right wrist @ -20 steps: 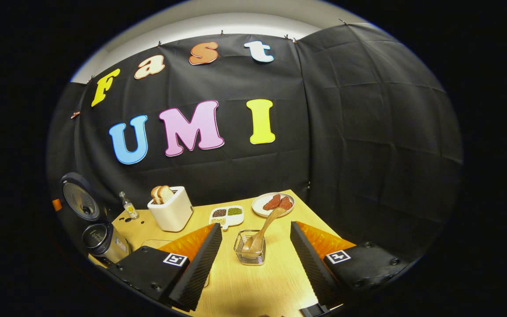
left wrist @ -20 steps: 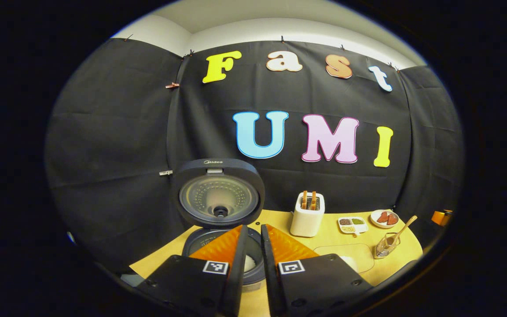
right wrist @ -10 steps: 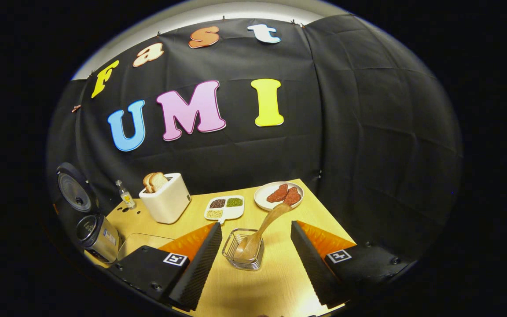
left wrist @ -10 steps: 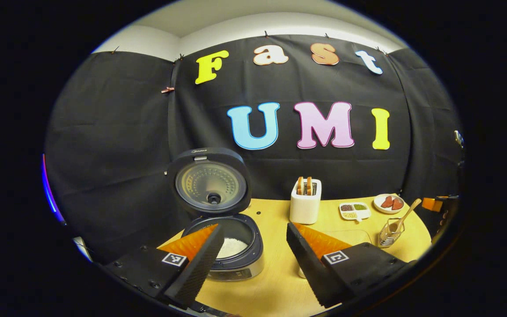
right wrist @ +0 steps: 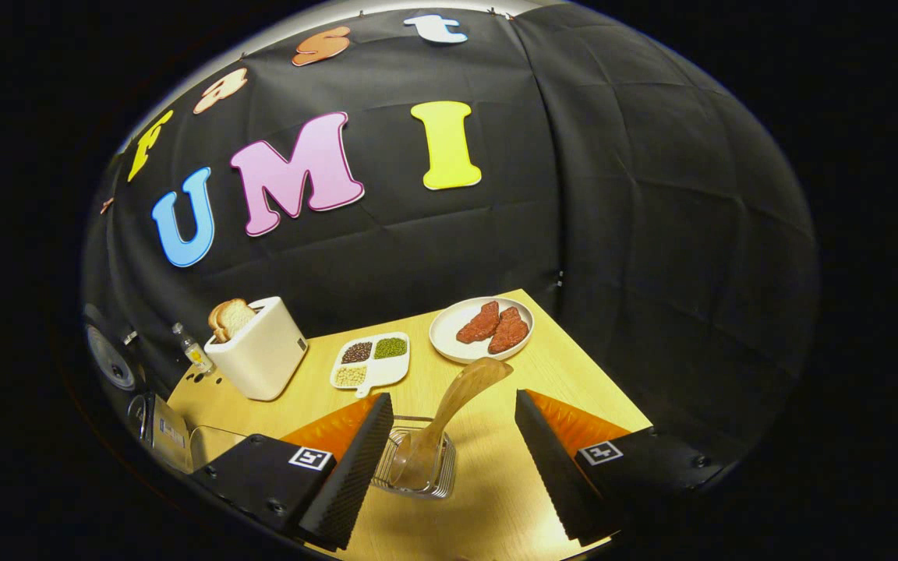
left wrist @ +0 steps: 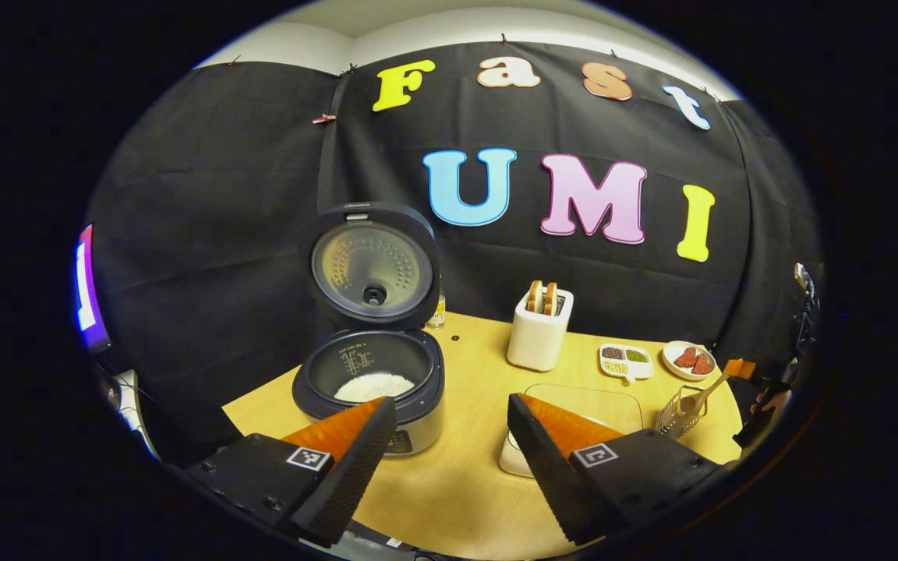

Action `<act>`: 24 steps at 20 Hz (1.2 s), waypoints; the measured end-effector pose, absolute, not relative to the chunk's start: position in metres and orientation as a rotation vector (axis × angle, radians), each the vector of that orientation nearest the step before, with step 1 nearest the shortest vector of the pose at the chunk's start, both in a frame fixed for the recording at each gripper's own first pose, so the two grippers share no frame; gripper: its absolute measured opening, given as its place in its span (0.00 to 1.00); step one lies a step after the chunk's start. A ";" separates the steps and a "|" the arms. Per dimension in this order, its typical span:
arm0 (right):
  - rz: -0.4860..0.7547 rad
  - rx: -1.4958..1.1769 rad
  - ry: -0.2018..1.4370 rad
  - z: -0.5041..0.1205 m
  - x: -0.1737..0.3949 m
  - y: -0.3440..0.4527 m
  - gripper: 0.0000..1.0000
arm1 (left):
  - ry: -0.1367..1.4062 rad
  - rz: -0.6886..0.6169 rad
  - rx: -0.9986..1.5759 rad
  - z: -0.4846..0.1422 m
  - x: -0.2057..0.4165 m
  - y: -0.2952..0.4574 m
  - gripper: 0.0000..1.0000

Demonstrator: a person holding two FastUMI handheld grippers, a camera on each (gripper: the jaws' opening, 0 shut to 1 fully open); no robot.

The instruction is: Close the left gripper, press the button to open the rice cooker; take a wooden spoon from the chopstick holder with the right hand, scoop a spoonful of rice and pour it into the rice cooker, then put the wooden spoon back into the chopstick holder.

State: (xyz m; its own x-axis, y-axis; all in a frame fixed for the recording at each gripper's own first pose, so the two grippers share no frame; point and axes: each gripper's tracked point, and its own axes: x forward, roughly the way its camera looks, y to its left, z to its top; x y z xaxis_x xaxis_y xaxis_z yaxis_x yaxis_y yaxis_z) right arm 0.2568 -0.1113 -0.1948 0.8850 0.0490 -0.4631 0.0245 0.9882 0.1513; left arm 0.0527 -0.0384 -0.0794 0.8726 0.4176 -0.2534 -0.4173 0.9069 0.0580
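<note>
The rice cooker (left wrist: 375, 366) stands on the counter (left wrist: 472, 467) with its lid (left wrist: 373, 267) upright, so the pot with white rice at its bottom is free to receive a spoonful from above. The button step therefore appears done. The left gripper (left wrist: 449, 460) hangs in front of the cooker, apart from it, with its jaws wide and nothing between them; in this place it does not block the way to the open pot.

The right gripper (right wrist: 453, 456) is also wide and holds nothing. It points at the chopstick holder (right wrist: 418, 467), which sits low between its two fingers. The wooden spoon (right wrist: 449, 409) stands in the holder, leaning toward the plate of red slices (right wrist: 482, 329), so its upper end rises clear above the rim where the fingers can close on it. The jaws are probably kept wide to pass on both sides of the spoon. The next step seems to be the taking of the spoon. Because it leans freely, a touch from one finger alone could tip it or push the light holder.
</note>
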 end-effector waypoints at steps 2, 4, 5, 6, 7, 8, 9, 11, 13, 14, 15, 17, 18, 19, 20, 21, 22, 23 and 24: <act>0.007 0.181 0.515 -0.209 0.264 -0.110 0.99 | 0.284 0.438 0.013 -0.081 0.054 -0.043 0.98; 0.007 0.214 0.546 -0.219 0.270 -0.106 0.99 | 0.294 0.432 0.024 -0.082 0.056 -0.049 0.97; 0.005 0.229 0.556 -0.224 0.274 -0.104 0.99 | 0.299 0.429 0.028 -0.083 0.056 -0.052 0.97; 0.002 0.244 0.558 -0.227 0.280 -0.103 0.99 | 0.299 0.420 0.027 -0.083 0.057 -0.056 0.97; -0.003 0.260 0.557 -0.228 0.286 -0.102 0.99 | 0.293 0.406 0.021 -0.082 0.059 -0.061 0.97; -0.007 0.283 0.560 -0.230 0.291 -0.100 0.96 | 0.288 0.395 0.013 -0.082 0.060 -0.065 0.97; -0.007 0.312 0.569 -0.233 0.294 -0.098 0.94 | 0.287 0.388 0.006 -0.082 0.061 -0.068 0.98; -0.014 0.370 0.592 -0.237 0.299 -0.094 0.84 | 0.295 0.388 -0.004 -0.089 0.061 -0.071 0.97; -0.010 0.417 0.624 -0.243 0.302 -0.089 0.66 | 0.309 0.366 -0.022 -0.098 0.060 -0.081 0.97; -0.019 0.424 0.629 -0.244 0.303 -0.092 0.51 | 0.305 0.346 -0.029 -0.100 0.060 -0.087 0.98; -0.037 0.422 0.626 -0.244 0.304 -0.096 0.38 | 0.306 0.326 -0.033 -0.101 0.061 -0.093 0.98; -0.022 0.455 0.642 -0.243 0.302 -0.092 0.15 | 0.320 0.305 -0.022 -0.109 0.061 -0.098 0.98; -0.013 0.464 0.647 -0.244 0.299 -0.091 0.25 | 0.322 0.301 -0.011 -0.111 0.061 -0.100 0.98; -0.006 0.464 0.646 -0.234 0.296 -0.092 0.22 | 0.322 0.302 -0.007 -0.110 0.061 -0.100 0.98; 0.015 0.463 0.641 -0.239 0.301 -0.086 0.22 | 0.324 0.306 -0.019 -0.110 0.059 -0.101 0.98; 0.041 0.452 0.645 -0.236 0.298 -0.081 0.19 | 0.314 0.320 -0.031 -0.106 0.058 -0.099 0.98; 0.058 0.432 0.642 -0.234 0.295 -0.077 0.19 | 0.299 0.329 -0.036 -0.101 0.058 -0.097 0.98; 0.063 0.418 0.634 -0.228 0.293 -0.076 0.19 | 0.281 0.330 -0.038 -0.096 0.058 -0.097 0.98; 0.068 0.410 0.617 -0.220 0.290 -0.074 0.19 | 0.266 0.326 -0.033 -0.091 0.059 -0.098 0.98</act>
